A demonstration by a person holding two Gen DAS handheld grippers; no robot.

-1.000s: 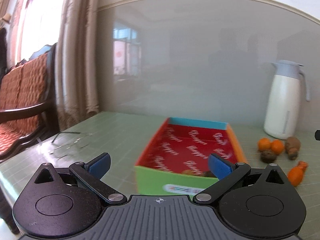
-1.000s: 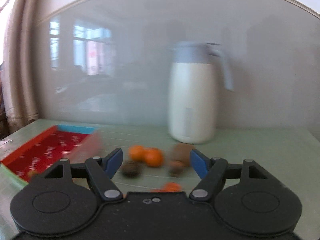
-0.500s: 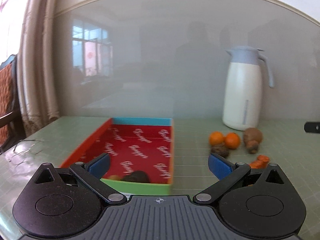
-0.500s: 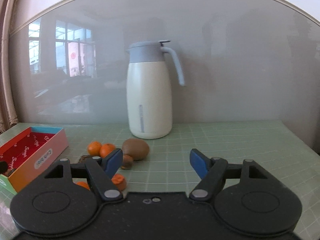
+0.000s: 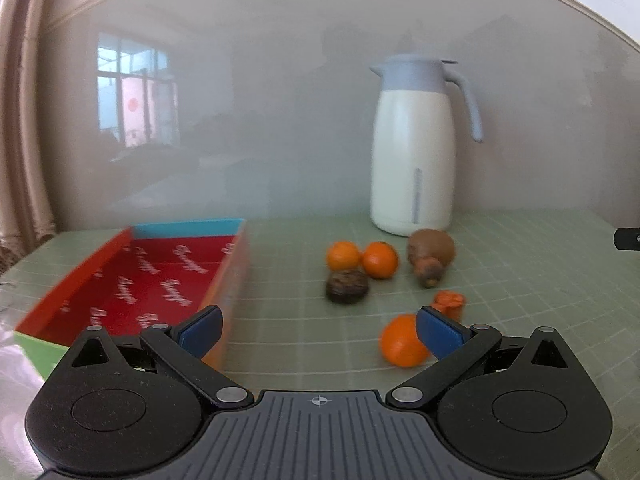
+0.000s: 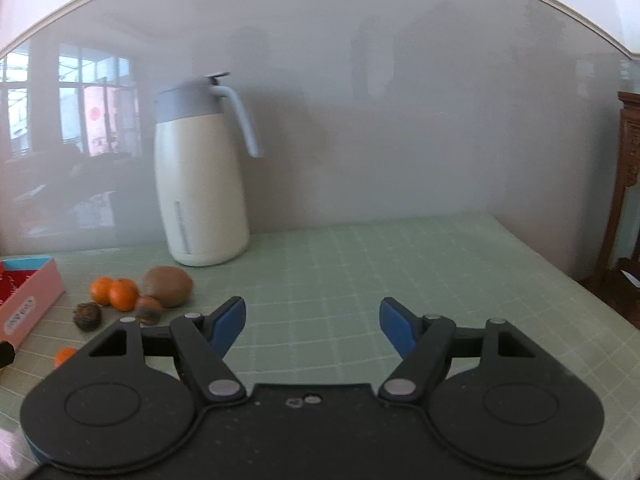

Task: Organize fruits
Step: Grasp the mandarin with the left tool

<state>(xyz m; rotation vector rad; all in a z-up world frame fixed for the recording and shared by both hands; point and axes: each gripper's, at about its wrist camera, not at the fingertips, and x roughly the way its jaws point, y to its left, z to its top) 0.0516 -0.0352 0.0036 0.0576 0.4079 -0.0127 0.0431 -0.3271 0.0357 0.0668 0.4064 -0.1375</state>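
A red-lined box (image 5: 132,280) with coloured walls sits on the green table at the left. To its right lie two small oranges (image 5: 362,258), a dark wrinkled fruit (image 5: 346,286), a brown kiwi (image 5: 431,249), a carrot piece (image 5: 450,303) and a nearer orange (image 5: 400,342). My left gripper (image 5: 318,330) is open and empty, its right finger just over the nearer orange. My right gripper (image 6: 312,326) is open and empty over bare table, right of the fruits (image 6: 120,294). The box corner (image 6: 28,300) shows at the left of the right wrist view.
A white thermos jug (image 5: 414,148) with a grey lid stands behind the fruits against the glossy wall; it also shows in the right wrist view (image 6: 202,176). A dark wooden cabinet (image 6: 624,184) stands past the table's right edge.
Both grippers have swung to the right. The box slid leftward in both views and the fruits came nearer the left gripper. Both grippers stayed open.
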